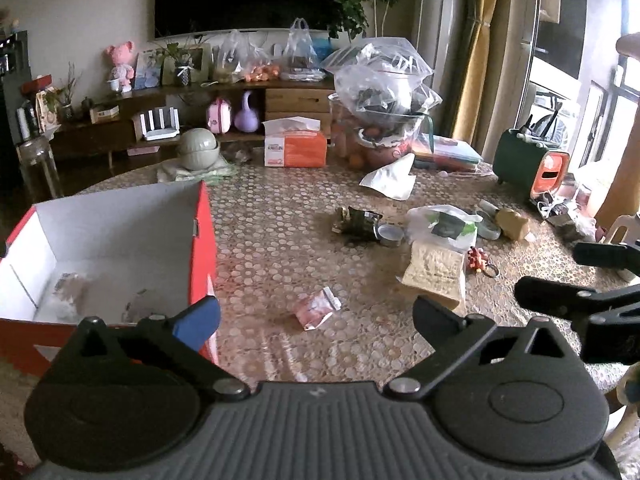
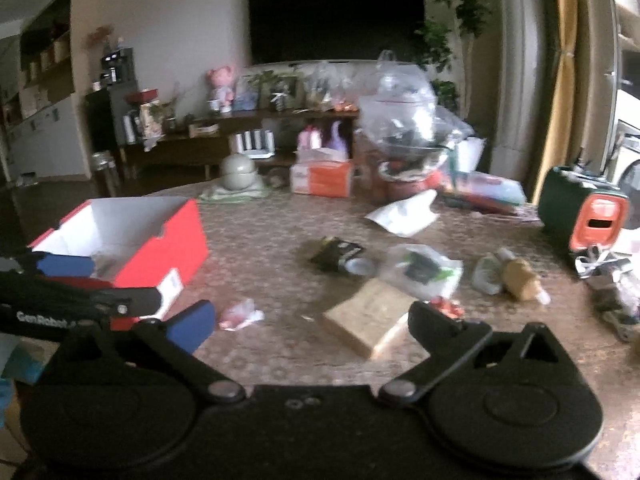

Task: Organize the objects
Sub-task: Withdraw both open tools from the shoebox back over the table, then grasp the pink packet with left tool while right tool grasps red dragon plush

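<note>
- Both of our grippers hang over the near edge of the bench, and neither carries anything. The left gripper (image 1: 316, 316) has its fingers spread wide with only bare bench between them. Same for the right gripper (image 2: 312, 322).
- Our guess at the step: we're between items, lining up for the next pick. The red box (image 1: 206, 240) sits open at the near left corner of the bench and looks like the drop spot. It already has a couple of pale wrapped bits on its white floor, too blurry to name.
- Closest target is the small pink packet (image 1: 318, 307), lying flat just ahead of the left fingers and right of the box.
- The next move probably calls for dropping low and pinching the packet by its crinkly edge, since it's thin and lies flat on the bench.
- The tan paper pack (image 2: 370, 322) sits in front of the right fingers, so that one's ours next.
- Count of loose stuff mid-bench: one pink packet, one tan pack, one dark snack bag (image 1: 356, 220), one small tin (image 1: 390, 235), one white plastic bag (image 1: 444, 226), one red keyring charm (image 1: 478, 259).
- One orange tissue box (image 1: 295, 148) sits at the far edge.
</note>
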Tool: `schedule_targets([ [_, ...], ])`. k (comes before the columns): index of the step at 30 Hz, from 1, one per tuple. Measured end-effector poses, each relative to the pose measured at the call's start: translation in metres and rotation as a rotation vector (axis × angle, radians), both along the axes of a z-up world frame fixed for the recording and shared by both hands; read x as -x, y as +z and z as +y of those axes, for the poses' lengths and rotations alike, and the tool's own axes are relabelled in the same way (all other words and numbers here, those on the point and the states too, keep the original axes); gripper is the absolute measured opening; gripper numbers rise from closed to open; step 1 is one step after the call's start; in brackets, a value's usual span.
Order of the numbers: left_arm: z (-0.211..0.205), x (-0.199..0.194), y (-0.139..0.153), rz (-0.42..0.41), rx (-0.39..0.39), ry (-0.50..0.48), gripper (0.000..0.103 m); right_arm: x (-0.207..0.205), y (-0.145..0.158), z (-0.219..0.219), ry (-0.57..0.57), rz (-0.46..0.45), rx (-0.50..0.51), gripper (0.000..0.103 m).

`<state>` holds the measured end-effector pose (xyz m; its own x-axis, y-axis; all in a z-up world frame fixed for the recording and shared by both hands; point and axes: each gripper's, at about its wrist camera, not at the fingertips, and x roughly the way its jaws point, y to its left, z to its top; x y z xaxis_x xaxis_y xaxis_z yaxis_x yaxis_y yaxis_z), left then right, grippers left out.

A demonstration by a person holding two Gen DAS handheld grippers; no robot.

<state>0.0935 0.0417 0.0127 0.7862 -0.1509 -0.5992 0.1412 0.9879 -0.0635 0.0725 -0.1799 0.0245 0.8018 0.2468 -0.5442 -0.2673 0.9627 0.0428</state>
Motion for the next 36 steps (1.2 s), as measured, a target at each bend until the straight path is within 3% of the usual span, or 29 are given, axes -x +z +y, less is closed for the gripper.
schedule_targets([
  [6,-0.012,-0.013,-0.018,0.002,0.018,-0.021,0.103,-0.013,-0.017,-0.032,-0.088,0.018,-0.017,0.103],
  [11,-0.021,-0.025,-0.037,0.034,0.031,-0.046,0.103,-0.027,-0.029,-0.041,-0.052,0.019,0.035,0.103],
  [15,-0.030,-0.031,-0.049,-0.002,-0.033,-0.030,0.103,-0.040,-0.038,-0.038,-0.050,0.017,0.087,0.103],
  [23,-0.047,-0.051,-0.077,-0.008,-0.152,-0.087,0.103,-0.076,-0.061,-0.051,-0.049,0.043,0.126,0.103],
  [29,-0.049,-0.077,-0.103,0.032,-0.187,-0.086,0.103,-0.110,-0.083,-0.071,-0.065,0.086,0.134,0.102],
  [36,-0.039,-0.099,-0.121,0.100,-0.163,-0.035,0.102,-0.140,-0.108,-0.089,-0.069,0.141,0.126,0.096],
])
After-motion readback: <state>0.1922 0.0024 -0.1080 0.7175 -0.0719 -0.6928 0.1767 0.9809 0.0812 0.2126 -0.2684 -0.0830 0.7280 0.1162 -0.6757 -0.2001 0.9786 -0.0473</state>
